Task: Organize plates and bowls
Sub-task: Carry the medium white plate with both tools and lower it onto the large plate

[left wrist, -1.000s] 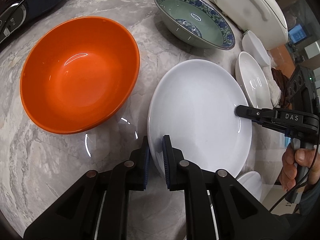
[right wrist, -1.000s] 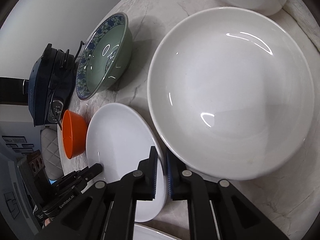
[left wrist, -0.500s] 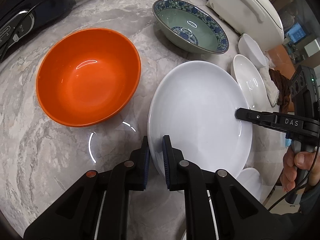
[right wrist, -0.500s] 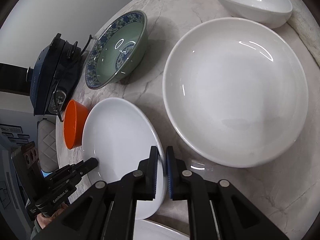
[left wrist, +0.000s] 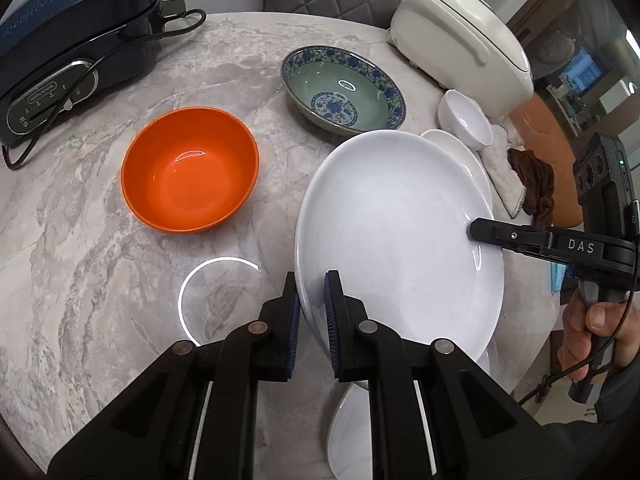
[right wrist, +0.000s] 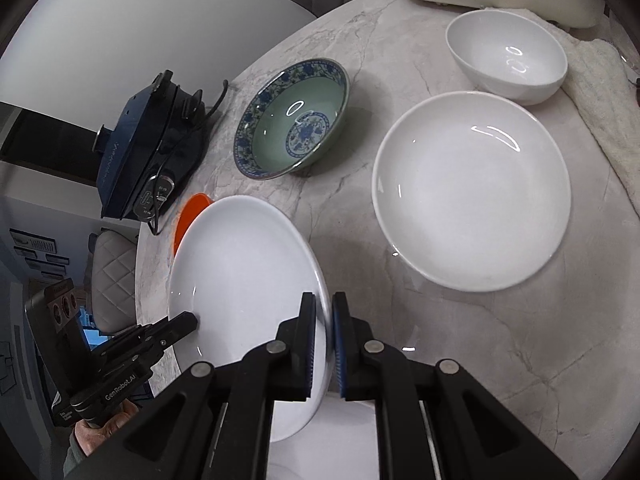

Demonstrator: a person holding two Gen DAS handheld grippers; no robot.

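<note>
Both grippers hold one white plate (left wrist: 396, 236) by opposite rims, lifted above the marble table. My left gripper (left wrist: 311, 296) is shut on its near rim. My right gripper (right wrist: 323, 320) is shut on the other rim; it shows in the left wrist view (left wrist: 472, 230). The plate also shows in the right wrist view (right wrist: 240, 280). An orange bowl (left wrist: 190, 168) sits to the left. A green and blue patterned bowl (left wrist: 342, 90) sits behind. A second white plate (right wrist: 472, 204) and a small white bowl (right wrist: 506, 56) rest to the right.
A dark blue electric cooker (left wrist: 68, 40) with a cord stands at the table's back left. A white rice cooker (left wrist: 460, 36) stands at the back right. A white cloth (right wrist: 600, 112) and a brown rag (left wrist: 534, 184) lie near the right edge. Another white dish (left wrist: 348, 440) lies below the held plate.
Both grippers have lifted the white plate off the table and higher. The bowls and the other plate look smaller and further away.
</note>
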